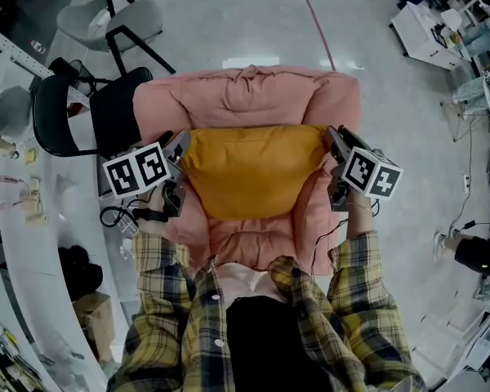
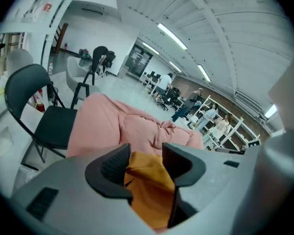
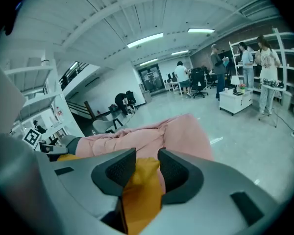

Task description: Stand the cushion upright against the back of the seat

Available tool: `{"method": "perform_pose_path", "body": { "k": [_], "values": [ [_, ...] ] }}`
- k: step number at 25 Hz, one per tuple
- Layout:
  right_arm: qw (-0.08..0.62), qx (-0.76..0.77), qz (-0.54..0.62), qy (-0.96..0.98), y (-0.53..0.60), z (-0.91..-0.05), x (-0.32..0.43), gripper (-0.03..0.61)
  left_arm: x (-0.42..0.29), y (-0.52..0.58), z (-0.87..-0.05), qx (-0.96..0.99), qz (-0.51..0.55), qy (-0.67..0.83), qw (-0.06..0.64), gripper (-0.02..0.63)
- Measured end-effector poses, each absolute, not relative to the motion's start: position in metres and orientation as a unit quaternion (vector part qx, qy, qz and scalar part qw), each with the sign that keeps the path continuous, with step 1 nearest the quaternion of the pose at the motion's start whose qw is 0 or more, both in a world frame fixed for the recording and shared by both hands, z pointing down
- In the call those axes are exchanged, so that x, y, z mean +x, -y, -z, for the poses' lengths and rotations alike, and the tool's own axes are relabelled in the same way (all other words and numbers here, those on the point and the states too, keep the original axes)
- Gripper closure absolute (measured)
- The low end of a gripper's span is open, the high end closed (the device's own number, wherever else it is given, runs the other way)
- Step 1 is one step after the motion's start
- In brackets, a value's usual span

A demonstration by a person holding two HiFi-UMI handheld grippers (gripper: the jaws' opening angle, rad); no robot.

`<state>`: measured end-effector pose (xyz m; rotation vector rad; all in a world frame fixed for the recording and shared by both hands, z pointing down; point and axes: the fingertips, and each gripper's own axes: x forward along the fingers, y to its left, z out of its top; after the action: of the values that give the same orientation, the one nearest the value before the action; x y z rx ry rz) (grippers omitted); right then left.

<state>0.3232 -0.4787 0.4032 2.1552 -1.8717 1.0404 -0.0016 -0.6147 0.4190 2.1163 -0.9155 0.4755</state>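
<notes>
The orange cushion (image 1: 253,170) stands upright in the pink padded seat (image 1: 245,96), its top edge against the seat's back. My left gripper (image 1: 178,147) is at the cushion's upper left corner and my right gripper (image 1: 333,139) at its upper right corner. In the left gripper view the jaws of the left gripper (image 2: 144,153) stand apart, with the cushion (image 2: 147,185) loose between them and a gap on one side. The right gripper view shows the right gripper (image 3: 147,158) with its jaws parted round a fold of the cushion (image 3: 139,190), the pink seat (image 3: 152,133) behind.
A black folding chair (image 1: 82,117) stands close to the seat's left. A grey chair (image 1: 114,19) is farther back. A white bench (image 1: 16,243) with cables runs along the left. Carts and equipment (image 1: 425,27) sit at the right. People (image 3: 245,58) stand far off.
</notes>
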Motion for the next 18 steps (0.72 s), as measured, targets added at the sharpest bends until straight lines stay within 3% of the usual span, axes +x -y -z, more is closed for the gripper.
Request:
{"method": "perform_pose_path", "body": {
  "k": [8, 18],
  "values": [
    [-0.008, 0.688, -0.302, 0.660, 0.443, -0.354, 0.292, 0.437, -0.001, 0.577, -0.367, 0.858, -0.167, 0.358, 0.327, 0.407],
    [-0.048, 0.622, -0.237, 0.745, 0.357, -0.278, 0.195, 0.437, 0.047, 0.418, -0.315, 0.916, -0.145, 0.238, 0.288, 0.408]
  ]
}}
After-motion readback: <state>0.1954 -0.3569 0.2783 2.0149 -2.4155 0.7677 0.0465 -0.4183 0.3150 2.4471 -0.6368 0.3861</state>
